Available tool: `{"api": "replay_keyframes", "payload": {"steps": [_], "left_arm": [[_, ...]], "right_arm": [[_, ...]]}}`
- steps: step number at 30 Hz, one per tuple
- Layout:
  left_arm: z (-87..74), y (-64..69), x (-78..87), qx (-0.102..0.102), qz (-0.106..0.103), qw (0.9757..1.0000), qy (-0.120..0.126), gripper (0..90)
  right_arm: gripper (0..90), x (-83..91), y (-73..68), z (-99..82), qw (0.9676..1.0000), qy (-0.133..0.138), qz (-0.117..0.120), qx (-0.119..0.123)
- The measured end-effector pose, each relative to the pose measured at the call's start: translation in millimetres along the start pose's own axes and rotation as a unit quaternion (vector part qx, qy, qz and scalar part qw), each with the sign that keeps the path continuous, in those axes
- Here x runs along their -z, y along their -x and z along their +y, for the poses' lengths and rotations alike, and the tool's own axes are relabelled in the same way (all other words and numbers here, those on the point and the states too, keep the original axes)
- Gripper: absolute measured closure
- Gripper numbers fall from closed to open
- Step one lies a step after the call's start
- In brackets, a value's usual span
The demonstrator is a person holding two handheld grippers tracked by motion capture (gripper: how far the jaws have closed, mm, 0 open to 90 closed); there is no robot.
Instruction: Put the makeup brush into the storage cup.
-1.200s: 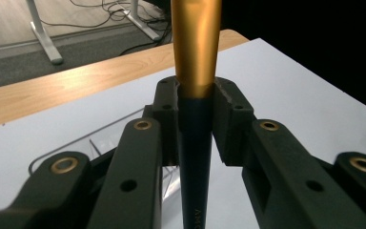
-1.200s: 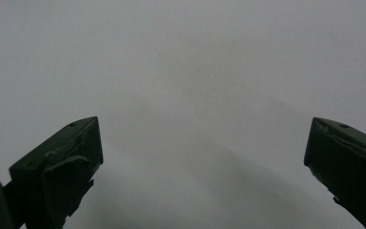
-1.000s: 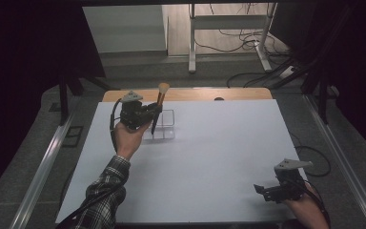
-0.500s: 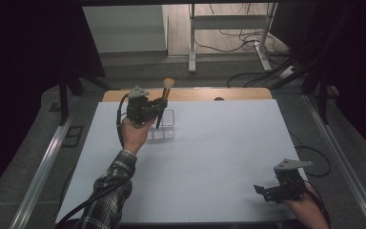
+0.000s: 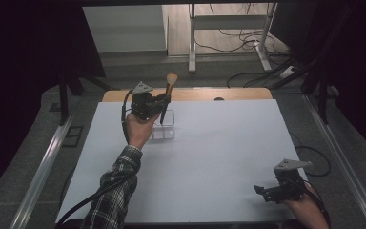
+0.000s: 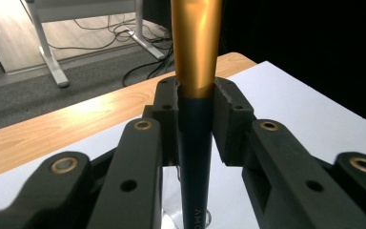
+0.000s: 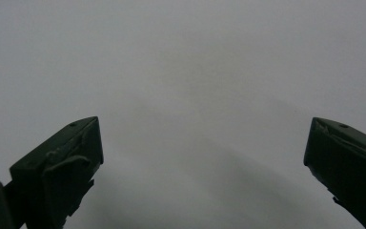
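Note:
My left gripper (image 5: 161, 102) is shut on a makeup brush (image 5: 167, 94) that stands nearly upright, with its tan bristle head up and its dark handle pointing down. It hangs over a clear plastic organiser (image 5: 163, 128) at the far left of the white table (image 5: 219, 152). In the left gripper view the pads clamp the brush (image 6: 196, 95) where the gold ferrule meets the dark handle, with my gripper (image 6: 196, 119) tight around it. My right gripper (image 5: 262, 192) rests open near the table's front right corner. In the right gripper view its jaws stand wide apart over bare white surface, my gripper (image 7: 202, 157) holding nothing.
A wooden strip (image 5: 238, 93) borders the table's far edge. Beyond it are grey floor, a desk frame's legs (image 5: 193, 43) and loose cables (image 5: 267, 71). Metal rails (image 5: 43, 162) run along both sides of the table.
My left hand has carried the brush a little to the right and farther away, over the clear organiser. The right gripper has stayed where it was.

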State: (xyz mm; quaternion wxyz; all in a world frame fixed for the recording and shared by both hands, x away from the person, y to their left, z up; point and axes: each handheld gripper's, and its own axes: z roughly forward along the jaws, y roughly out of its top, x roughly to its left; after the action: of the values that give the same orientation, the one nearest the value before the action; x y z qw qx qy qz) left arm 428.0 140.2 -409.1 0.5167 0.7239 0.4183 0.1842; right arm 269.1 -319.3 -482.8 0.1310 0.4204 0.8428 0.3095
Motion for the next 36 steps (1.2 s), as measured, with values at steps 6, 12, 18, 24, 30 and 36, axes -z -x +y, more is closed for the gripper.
{"api": "replay_keyframes", "payload": {"steps": [6, 12, 18, 24, 30, 36], "left_arm": [[3.7, 0.1, -7.1, 0.001, 0.004, 1.0000, 0.002, 73.6], [7.0, 3.3, -15.0, -0.002, 0.006, 1.0000, 0.005, 73.6], [8.8, 6.0, -23.6, 0.002, 0.006, 0.9999, 0.011, 73.6], [4.8, 2.6, -27.6, 0.008, 0.010, 0.9999, 0.009, 73.6], [-0.1, -1.4, -27.7, 0.010, 0.017, 0.9998, 0.007, 73.6], [-5.7, -4.4, -29.3, 0.014, 0.021, 0.9996, 0.009, 73.6]], "right_arm": [[0.0, 0.1, -0.4, 0.0, 1.0000, -0.001, 0.001, -0.001], [0.0, 0.1, -0.4, -0.1, 1.0000, -0.001, 0.002, -0.001], [0.0, 0.2, -0.6, -0.2, 1.0000, -0.001, 0.002, 0.000], [0.0, 0.2, -0.1, -0.5, 1.0000, 0.001, 0.003, 0.003], [0.0, -0.3, -0.5, -0.5, 1.0000, 0.000, 0.003, 0.005], [0.0, -0.3, -0.8, -0.4, 1.0000, -0.001, 0.003, 0.004]]}}
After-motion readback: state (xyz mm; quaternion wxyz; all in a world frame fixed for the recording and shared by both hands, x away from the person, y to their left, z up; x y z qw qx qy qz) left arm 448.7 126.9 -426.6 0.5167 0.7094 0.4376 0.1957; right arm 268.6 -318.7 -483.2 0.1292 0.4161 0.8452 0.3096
